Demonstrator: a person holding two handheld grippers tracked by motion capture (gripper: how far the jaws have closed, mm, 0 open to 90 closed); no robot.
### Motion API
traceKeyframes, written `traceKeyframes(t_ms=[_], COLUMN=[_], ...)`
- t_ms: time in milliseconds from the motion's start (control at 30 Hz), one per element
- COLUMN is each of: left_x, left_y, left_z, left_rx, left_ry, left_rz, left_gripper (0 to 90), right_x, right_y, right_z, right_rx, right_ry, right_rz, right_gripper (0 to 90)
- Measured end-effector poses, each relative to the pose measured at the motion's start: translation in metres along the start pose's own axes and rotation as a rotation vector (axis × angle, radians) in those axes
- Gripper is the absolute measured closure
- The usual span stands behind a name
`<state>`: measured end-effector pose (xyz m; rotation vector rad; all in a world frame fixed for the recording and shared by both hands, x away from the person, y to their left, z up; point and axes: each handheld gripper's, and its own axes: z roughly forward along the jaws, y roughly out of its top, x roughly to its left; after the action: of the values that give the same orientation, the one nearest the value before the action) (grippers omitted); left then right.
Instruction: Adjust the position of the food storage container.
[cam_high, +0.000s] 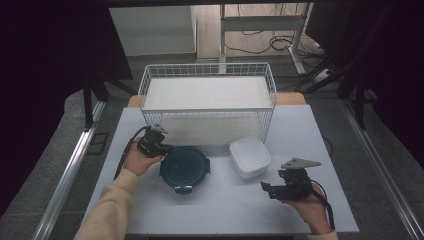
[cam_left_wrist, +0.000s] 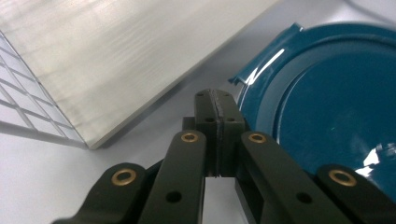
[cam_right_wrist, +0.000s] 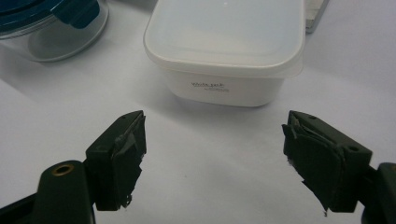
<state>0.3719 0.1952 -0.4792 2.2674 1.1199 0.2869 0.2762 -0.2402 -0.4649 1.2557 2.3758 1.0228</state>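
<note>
Bench (cam_high: 225, 205) carries a wire basket (cam_high: 207, 95) at twelve o'clock, a teal-lidded tub (cam_high: 184, 167) at centre and a white box (cam_high: 250, 156) at its three o'clock. Left hand-held gripper (cam_high: 161, 146), jaws pressed together on nothing, sits at the tub's ten o'clock rim. Right hand-held gripper (cam_high: 265, 187) gapes empty, at five o'clock of the box. A closed-jaw nudge may skid the tub. Whether the jaws touch the lid's clip is unclear.
</note>
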Motion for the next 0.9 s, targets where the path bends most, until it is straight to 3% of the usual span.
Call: traceKeyframes(t_ms=[233, 367, 633, 900], left_x=[-0.0002, -0.0001, -0.0034, -0.0080], left_y=[-0.0005, -0.0008, -0.0017, -0.0025], left_z=[-0.0001, -0.0009, -0.0012, -0.0009], left_rx=[-0.004, 0.003, -0.002, -0.012], left_ry=[-0.005, -0.003, 0.005, -0.014], left_rz=[0.014, 0.046, 0.058, 0.070], left_gripper=[90.0, 90.0, 90.0, 90.0], right_x=[0.0004, 0.0008, 0.0017, 0.0001], right_y=[-0.0005, -0.0004, -0.0002, 0.0004], right_z=[0.0018, 0.0020, 0.0022, -0.0001], right_rx=[0.005, 0.008, 0.010, 0.001], right_ry=[-0.001, 0.000, 0.001, -0.002], right_rz=[-0.002, -0.001, -0.003, -0.002], right_gripper=[20.8, 20.9, 20.9, 20.8])
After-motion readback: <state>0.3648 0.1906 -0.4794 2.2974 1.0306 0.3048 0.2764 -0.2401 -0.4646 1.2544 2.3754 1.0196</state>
